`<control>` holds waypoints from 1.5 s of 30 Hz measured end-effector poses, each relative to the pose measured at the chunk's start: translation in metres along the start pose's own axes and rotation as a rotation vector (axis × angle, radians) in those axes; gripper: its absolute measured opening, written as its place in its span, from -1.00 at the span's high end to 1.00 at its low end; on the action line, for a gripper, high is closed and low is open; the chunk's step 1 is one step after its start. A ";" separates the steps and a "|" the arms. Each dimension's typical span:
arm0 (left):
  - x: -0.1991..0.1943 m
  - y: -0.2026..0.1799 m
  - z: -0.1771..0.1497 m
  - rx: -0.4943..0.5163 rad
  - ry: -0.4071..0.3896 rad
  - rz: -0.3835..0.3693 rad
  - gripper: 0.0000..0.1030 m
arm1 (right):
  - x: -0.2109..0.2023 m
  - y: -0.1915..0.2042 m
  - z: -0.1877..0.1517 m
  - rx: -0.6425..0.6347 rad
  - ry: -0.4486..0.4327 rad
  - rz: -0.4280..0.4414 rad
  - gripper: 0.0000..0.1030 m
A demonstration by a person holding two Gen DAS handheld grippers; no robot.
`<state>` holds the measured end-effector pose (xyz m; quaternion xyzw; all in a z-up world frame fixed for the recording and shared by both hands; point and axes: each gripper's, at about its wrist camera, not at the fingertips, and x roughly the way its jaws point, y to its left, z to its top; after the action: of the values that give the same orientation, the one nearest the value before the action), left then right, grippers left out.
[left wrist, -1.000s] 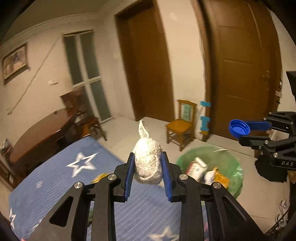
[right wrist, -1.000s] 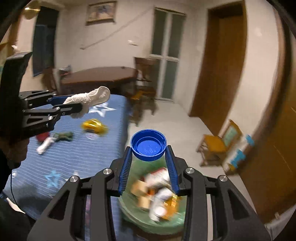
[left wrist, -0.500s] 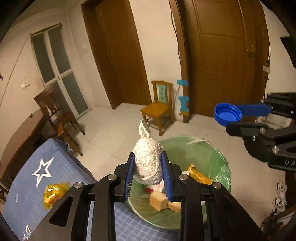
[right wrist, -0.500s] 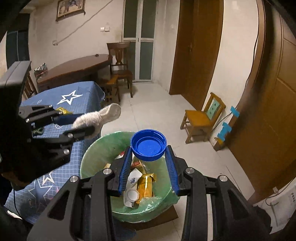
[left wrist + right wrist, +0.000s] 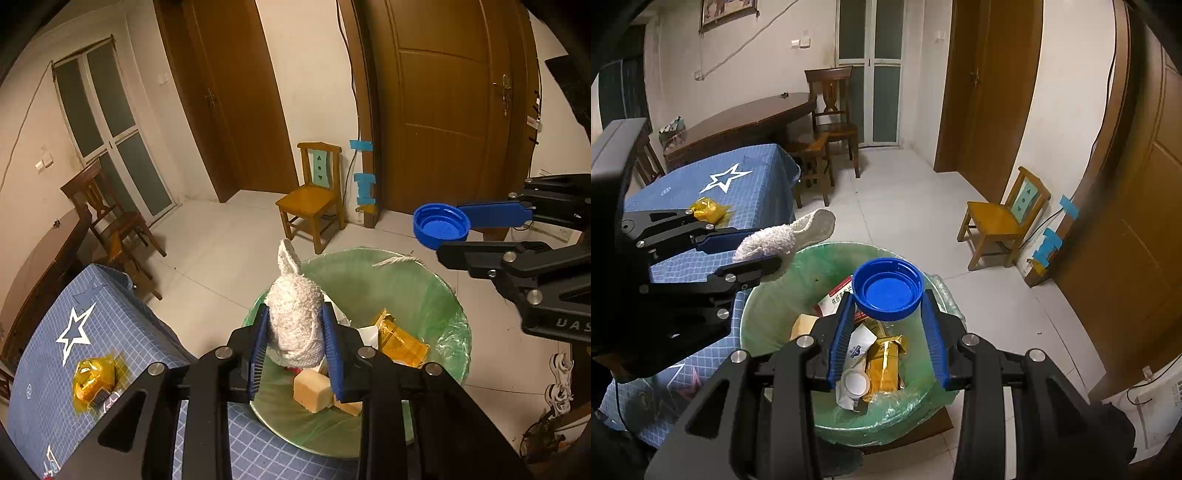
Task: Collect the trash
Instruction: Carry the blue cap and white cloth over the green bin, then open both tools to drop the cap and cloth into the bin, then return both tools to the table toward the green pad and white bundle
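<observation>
My left gripper (image 5: 294, 325) is shut on a crumpled white tissue wad (image 5: 294, 325), held above the near rim of a bin lined with a green bag (image 5: 436, 288). From the right wrist view the same wad (image 5: 783, 240) hangs over the bin's left rim (image 5: 753, 314). A blue bottle cap (image 5: 887, 288) is clamped in my right gripper (image 5: 887, 295), hovering over the bin's middle; in the left wrist view the cap (image 5: 441, 226) sits beyond the bin's far rim. Wrappers, a carton and yellow blocks lie inside the bin.
A table with a blue star-print cloth (image 5: 55, 354) stands left of the bin, with a yellow wrapper (image 5: 94, 380) on it. A small wooden chair (image 5: 312, 199) and brown doors (image 5: 443, 110) are behind. A dark wooden table (image 5: 746, 122) and chairs stand farther back.
Both grippers came down and across from above the blue table to over the bin, each keeping its grip. The bin now fills the lower part of both views.
</observation>
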<state>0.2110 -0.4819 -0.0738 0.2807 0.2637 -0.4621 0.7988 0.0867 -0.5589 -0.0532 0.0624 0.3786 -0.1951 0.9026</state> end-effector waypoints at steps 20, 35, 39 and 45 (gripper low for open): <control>0.010 0.008 -0.004 -0.005 0.032 0.024 -0.06 | 0.013 -0.003 -0.001 -0.006 0.014 -0.018 -0.02; -0.030 0.054 -0.047 -0.121 0.037 0.094 -0.07 | -0.001 0.043 0.013 -0.074 -0.067 0.050 -0.02; -0.065 0.082 -0.088 -0.187 0.044 0.129 -0.12 | -0.007 0.074 0.021 -0.148 -0.130 0.121 -0.02; -0.131 0.132 -0.166 -0.324 0.052 0.191 -0.20 | 0.002 0.138 0.031 -0.319 -0.195 0.271 -0.02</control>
<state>0.2438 -0.2348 -0.0743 0.1838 0.3274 -0.3284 0.8667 0.1631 -0.4413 -0.0374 -0.0499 0.3036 -0.0150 0.9514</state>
